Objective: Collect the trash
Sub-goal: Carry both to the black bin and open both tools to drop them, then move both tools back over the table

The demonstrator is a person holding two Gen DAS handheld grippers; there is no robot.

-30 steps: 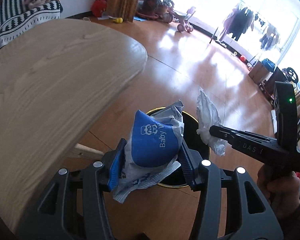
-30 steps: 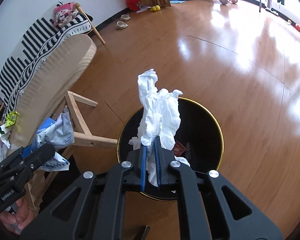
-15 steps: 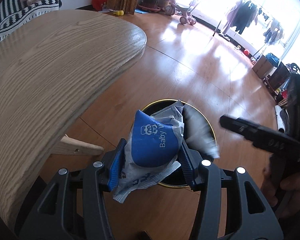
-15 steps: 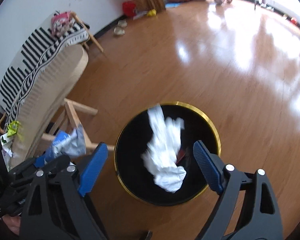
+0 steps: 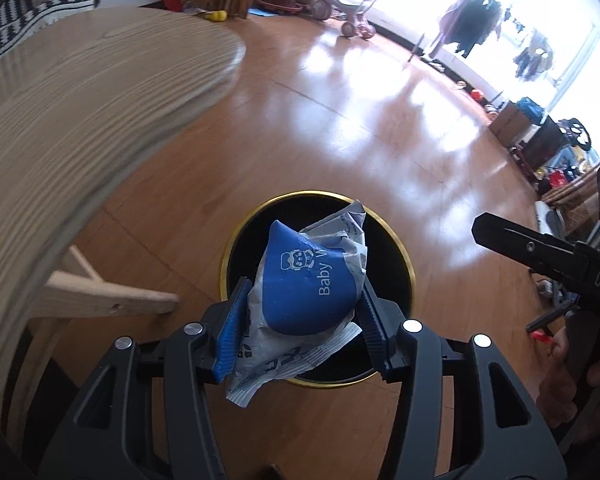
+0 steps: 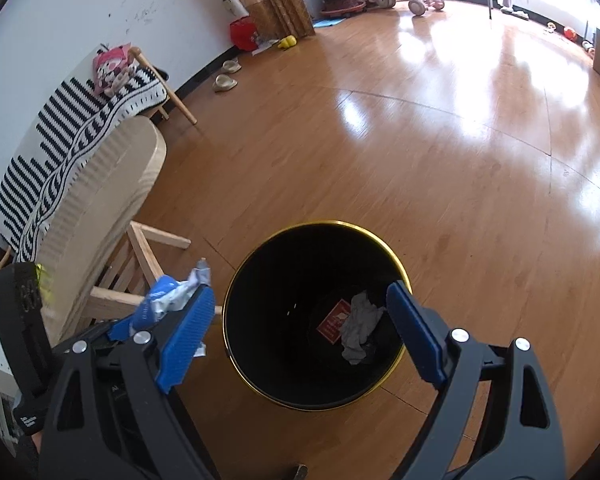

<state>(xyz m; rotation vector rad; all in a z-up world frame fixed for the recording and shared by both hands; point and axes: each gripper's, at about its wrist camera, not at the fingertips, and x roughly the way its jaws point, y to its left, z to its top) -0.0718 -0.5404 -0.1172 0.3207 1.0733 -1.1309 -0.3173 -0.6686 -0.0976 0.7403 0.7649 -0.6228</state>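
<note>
My left gripper (image 5: pixel 300 320) is shut on a crumpled blue and white baby wipes packet (image 5: pixel 308 284) and holds it above the black bin with a gold rim (image 5: pixel 236 236). The packet also shows in the right wrist view (image 6: pixel 168 298), just left of the bin (image 6: pixel 256 376). My right gripper (image 6: pixel 300 328) is open and empty above the bin mouth. White crumpled tissue (image 6: pixel 360 328) lies at the bin's bottom beside a red card (image 6: pixel 334 322). The right gripper's finger (image 5: pixel 540 248) shows at the right in the left wrist view.
A round wooden table (image 5: pixel 68 120) stands to the left of the bin, with its leg frame (image 6: pixel 140 264) close to the bin wall. A striped black and white blanket (image 6: pixel 56 148) covers a chair behind it. Glossy wood floor (image 6: pixel 420 140) spreads beyond.
My right gripper opened and the white tissue dropped into the bin. My left gripper moved over the bin mouth with the packet still held.
</note>
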